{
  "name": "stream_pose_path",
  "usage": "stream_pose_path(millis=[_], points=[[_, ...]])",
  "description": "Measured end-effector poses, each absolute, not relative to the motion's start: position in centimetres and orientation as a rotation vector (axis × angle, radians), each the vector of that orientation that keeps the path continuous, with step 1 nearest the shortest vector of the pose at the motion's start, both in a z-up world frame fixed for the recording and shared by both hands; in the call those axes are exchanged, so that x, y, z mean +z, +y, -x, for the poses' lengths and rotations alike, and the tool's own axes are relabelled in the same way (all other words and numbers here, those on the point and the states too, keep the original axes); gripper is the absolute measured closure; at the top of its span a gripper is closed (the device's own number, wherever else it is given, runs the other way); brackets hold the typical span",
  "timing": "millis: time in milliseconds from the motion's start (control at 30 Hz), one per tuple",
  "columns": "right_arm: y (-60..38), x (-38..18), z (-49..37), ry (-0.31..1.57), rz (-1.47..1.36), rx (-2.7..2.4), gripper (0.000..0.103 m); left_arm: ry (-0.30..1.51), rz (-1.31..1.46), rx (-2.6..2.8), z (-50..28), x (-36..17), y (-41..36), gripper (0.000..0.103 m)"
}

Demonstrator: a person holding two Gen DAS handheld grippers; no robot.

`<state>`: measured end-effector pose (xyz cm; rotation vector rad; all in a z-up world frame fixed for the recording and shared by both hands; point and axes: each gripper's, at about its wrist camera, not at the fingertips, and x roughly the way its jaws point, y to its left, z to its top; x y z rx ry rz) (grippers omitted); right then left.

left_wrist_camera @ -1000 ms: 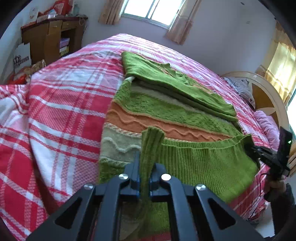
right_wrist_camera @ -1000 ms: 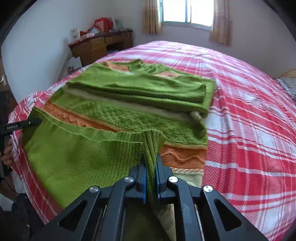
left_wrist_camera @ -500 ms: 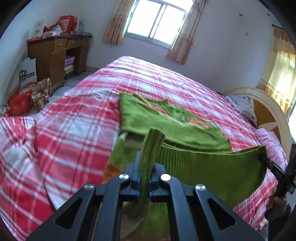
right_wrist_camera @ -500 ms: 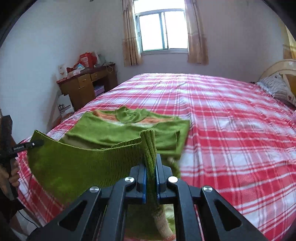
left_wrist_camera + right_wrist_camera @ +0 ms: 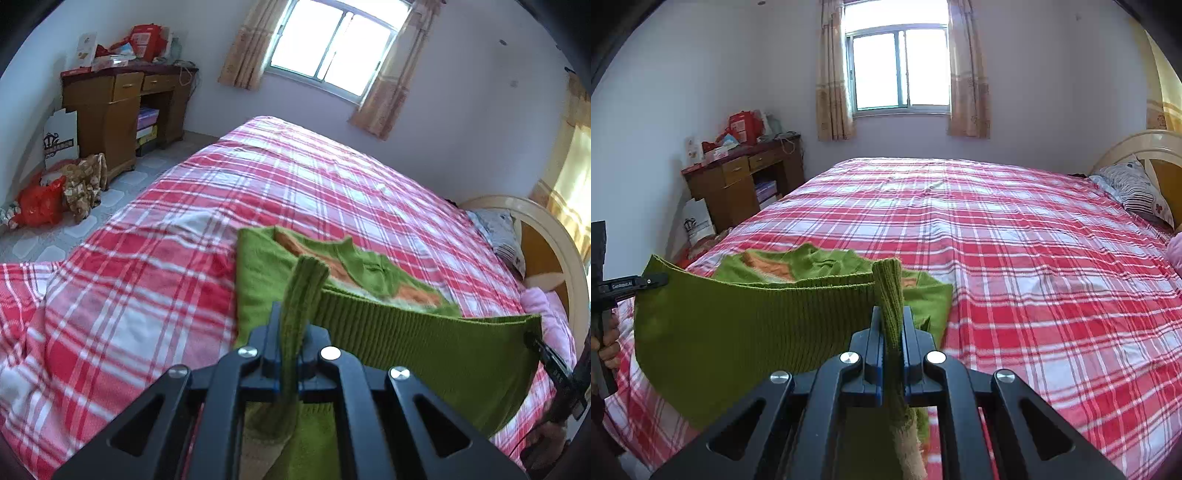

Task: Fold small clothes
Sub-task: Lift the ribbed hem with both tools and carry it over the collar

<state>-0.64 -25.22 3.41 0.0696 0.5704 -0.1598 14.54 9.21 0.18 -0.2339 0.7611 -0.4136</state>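
Note:
A green knitted sweater (image 5: 424, 343) with orange and cream stripes lies on the red plaid bed (image 5: 155, 258). Its ribbed hem is lifted off the bed and stretched between my two grippers. My left gripper (image 5: 290, 332) is shut on one hem corner. My right gripper (image 5: 891, 325) is shut on the other hem corner; the sweater's hem band (image 5: 746, 325) spans leftward from it. The sweater's collar end (image 5: 812, 262) still rests on the bed beyond the raised hem. Each gripper shows at the far edge of the other's view, the right one (image 5: 554, 365) and the left one (image 5: 631, 284).
A wooden desk (image 5: 738, 184) with boxes on top stands by the wall left of the bed. Bags lie on the floor (image 5: 55, 199) beside it. A headboard (image 5: 1145, 147) and pillow (image 5: 1134, 188) are at the right. A window (image 5: 901, 70) is behind the bed.
Both grippers have risen with the hem, lifting the sweater's lower half off the bed. The views now tilt up toward the window and wall.

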Motion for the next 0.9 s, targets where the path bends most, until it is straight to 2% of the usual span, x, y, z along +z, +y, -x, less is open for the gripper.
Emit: stream_pose_path(millis=[500, 900], points=[[-29.1, 3.0, -11.5, 0.578, -0.064, -0.222, 0.097, 0.758, 0.204, -0.344, -23.8, 0.6, 5.4, 0.098], [-32.7, -4.2, -19.2, 0.688, -0.096, -0.323, 0.097, 0.821, 0.157, -0.265, -30.3, -5.2, 1.7, 0.098]])
